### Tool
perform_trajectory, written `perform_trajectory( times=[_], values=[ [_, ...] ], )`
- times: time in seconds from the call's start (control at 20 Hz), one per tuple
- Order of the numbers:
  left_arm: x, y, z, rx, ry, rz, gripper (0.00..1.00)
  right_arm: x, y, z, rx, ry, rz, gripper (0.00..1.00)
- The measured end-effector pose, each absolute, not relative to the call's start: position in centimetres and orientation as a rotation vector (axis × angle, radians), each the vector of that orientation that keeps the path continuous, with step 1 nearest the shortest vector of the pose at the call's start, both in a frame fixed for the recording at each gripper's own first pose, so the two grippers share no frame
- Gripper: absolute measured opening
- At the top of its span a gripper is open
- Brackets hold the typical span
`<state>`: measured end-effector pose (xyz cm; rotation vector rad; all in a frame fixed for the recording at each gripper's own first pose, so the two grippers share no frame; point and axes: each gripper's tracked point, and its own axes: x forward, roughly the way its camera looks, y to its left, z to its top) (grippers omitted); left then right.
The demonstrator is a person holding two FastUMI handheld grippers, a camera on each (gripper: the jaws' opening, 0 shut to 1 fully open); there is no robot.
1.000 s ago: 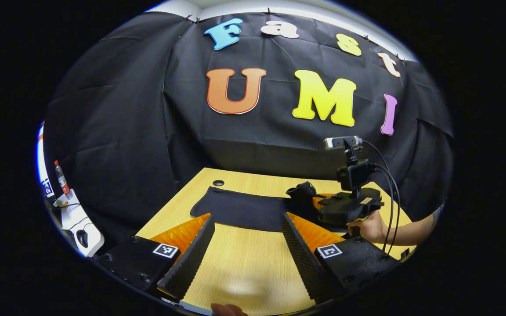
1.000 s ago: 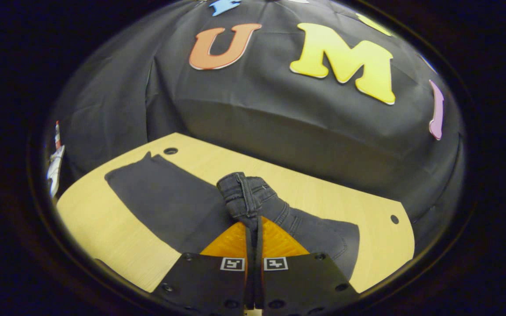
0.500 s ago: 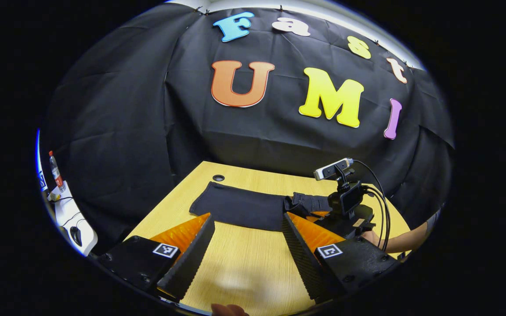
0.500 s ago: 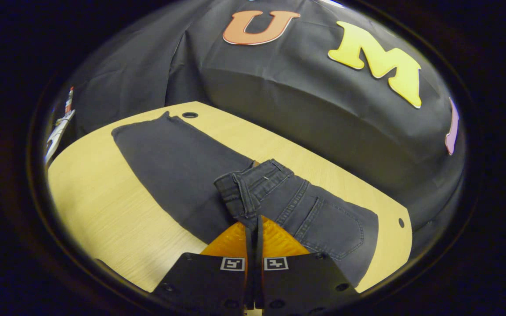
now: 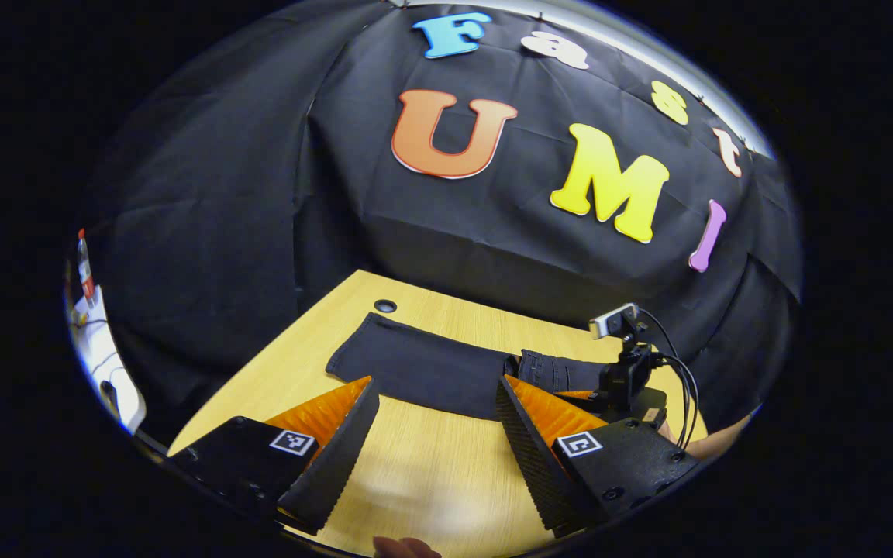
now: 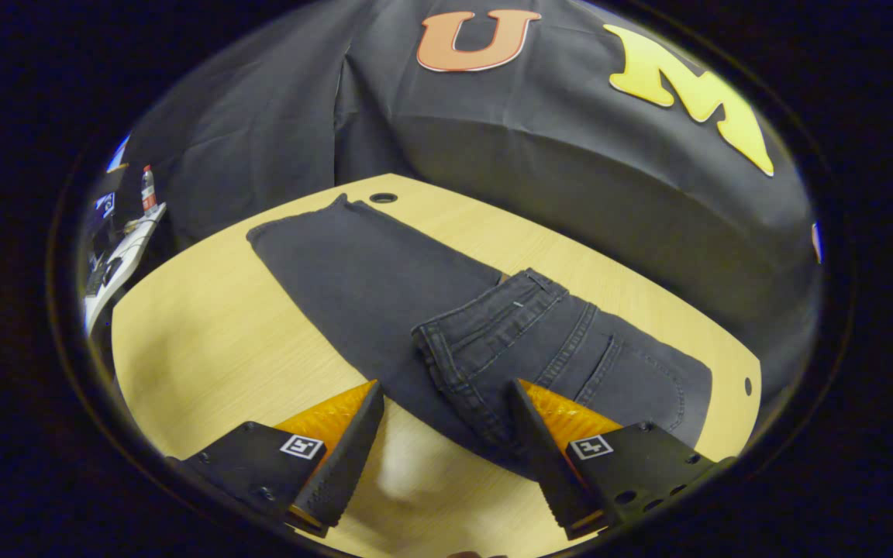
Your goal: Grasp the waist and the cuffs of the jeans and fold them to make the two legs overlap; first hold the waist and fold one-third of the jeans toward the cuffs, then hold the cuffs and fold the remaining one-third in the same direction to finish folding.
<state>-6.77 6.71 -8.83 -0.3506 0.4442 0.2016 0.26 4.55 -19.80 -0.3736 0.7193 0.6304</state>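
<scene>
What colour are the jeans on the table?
Dark grey, almost black, plain denim; the jeans show best in the right gripper view, seams visible.

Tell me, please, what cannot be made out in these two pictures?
- Jeans: near corner of the folded waist, hidden behind the right gripper finger in the right gripper view.
- Bottle label: too small.
- Right gripper's jaws in the left gripper view: hidden behind the left gripper's finger.

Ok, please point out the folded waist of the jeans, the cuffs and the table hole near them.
waist (image 6: 493,329): right gripper view, waistband.
cuffs (image 6: 299,225): right gripper view, hem edge.
table hole (image 6: 383,198): right gripper view, its centre.
</scene>
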Motion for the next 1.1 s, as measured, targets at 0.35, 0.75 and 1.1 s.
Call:
perform_trajectory(
  times=[0.35,0.75,1.1],
  values=[
    [-1.4,10.7,-13.4,-0.805,0.435,0.258,0.99,6.2,0.9,-3.3,-0.23,0.374,0.483,0.99],
    [1.1,15.6,-20.0,-1.481,0.389,0.445,0.99,8.2,-7.8,16.2,-0.129,-0.017,0.229,0.98],
    [2.2,17.6,-23.2,-1.567,0.384,0.536,0.99,5.7,-15.0,28.3,-0.188,-0.235,0.053,0.98]
  ],
)
